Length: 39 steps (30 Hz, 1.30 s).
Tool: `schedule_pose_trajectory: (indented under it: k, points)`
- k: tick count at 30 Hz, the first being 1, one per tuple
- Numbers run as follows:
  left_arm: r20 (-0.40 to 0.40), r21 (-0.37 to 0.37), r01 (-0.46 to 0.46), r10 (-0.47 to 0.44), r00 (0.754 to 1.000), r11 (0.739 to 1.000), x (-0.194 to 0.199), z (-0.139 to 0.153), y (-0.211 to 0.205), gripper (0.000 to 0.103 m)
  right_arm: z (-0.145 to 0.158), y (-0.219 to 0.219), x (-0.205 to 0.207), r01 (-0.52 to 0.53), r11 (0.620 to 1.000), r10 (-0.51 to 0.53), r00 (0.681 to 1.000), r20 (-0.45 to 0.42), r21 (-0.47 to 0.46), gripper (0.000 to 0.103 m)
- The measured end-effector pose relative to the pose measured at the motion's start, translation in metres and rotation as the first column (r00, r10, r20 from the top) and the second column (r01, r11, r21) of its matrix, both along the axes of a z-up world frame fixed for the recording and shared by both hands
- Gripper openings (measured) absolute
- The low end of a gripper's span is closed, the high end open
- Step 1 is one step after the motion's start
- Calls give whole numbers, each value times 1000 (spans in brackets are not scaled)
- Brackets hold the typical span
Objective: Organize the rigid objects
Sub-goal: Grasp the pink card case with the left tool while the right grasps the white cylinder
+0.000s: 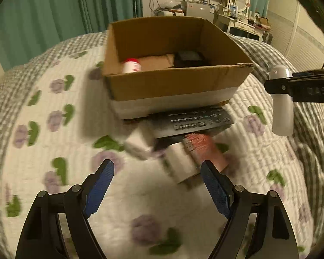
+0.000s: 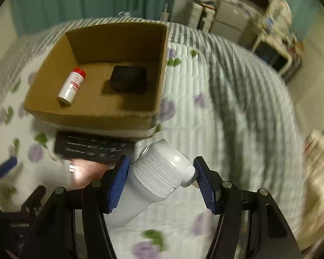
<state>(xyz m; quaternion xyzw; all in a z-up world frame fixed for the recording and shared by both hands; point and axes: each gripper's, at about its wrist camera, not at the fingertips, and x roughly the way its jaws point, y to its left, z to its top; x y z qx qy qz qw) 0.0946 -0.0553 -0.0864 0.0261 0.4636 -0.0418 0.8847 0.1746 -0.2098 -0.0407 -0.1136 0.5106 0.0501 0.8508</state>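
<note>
Right tongs [image 2: 161, 180] clamped on white ribbed plastic bottle [image 2: 155, 177], long axis tilted, open brown cardboard box [image 2: 110, 116] ahead-left; left tongs [image 1: 157, 172] released, empty.

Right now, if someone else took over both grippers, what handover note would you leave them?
Left gripper: open, holding nothing, low over the quilt facing the loose pile.
Right gripper: closed on the white bottle, raised beside the cardboard box.
Done: a red-capped bottle and a black case already lie in the box.
Left: drop the white bottle into the box, then clear what sits in front of it: the black remote, a pinkish box and two pale items too blurred to identify.
</note>
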Motion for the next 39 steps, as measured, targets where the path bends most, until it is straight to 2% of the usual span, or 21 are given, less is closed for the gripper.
schedule_pose_trajectory:
  k: [3, 6, 10, 14, 16, 18, 20, 22, 24, 27, 30, 32, 35, 37, 39]
  points:
    - [-20, 8, 12, -12, 1000, 1000, 8, -10, -16, 85, 0, -7, 1, -96, 995, 96, 995, -39, -12, 61]
    - [-21, 13, 17, -17, 1000, 1000, 15, -17, -30, 83, -23, -8, -9, -205, 979, 202, 973, -112, -17, 61]
    - [-48, 21, 32, -31, 998, 999, 27, -26, -42, 83, -50, -12, -16, -271, 961, 277, 946, -166, 55, 61]
    - [-119, 12, 10, -9, 993, 1000, 42, -47, -46, 75, -70, -12, -24, -335, 939, 344, 922, -177, 79, 61]
    - [-113, -1, -16, 16, 993, 1000, 45, -50, -46, 74, -75, -11, -26, -360, 928, 372, 914, -161, 100, 61]
    - [-102, 15, -11, 12, 995, 1000, 45, -46, -52, 65, -77, -9, -30, -380, 917, 395, 908, -137, 119, 61]
    - [-77, 22, -10, 11, 997, 1000, 44, -36, -57, 47, -80, -7, -35, -408, 906, 419, 900, -117, 108, 61]
    - [-71, 7, 4, -4, 997, 1000, 43, -30, -61, 40, -82, -7, -37, -417, 902, 427, 899, -98, 107, 61]
    - [-69, -11, 28, -29, 997, 1000, 44, -27, -67, 40, -84, -11, -36, -406, 906, 417, 904, -97, 118, 61]
    - [-62, 18, 34, -33, 998, 999, 49, -30, -74, 40, -85, -19, -36, -369, 923, 379, 921, -87, 110, 61]
    - [-66, 9, 29, -29, 997, 1000, 50, -29, -74, 40, -86, -28, -28, -332, 938, 341, 936, -85, 105, 61]
    - [-67, -32, 33, -35, 997, 999, 45, -27, -74, 40, -82, -36, -21, -314, 945, 322, 943, -87, 97, 61]
    - [-62, -147, 97, -108, 992, 984, 34, -17, -76, 40, -78, -40, -18, -293, 952, 301, 950, -83, 94, 61]
    - [-60, -139, 111, -120, 991, 984, 35, -16, -80, 40, -74, -41, -19, -296, 951, 302, 950, -75, 85, 61]
    - [-41, -84, 108, -112, 993, 991, 38, -19, -87, 40, -71, -40, -19, -297, 952, 302, 951, -68, 76, 61]
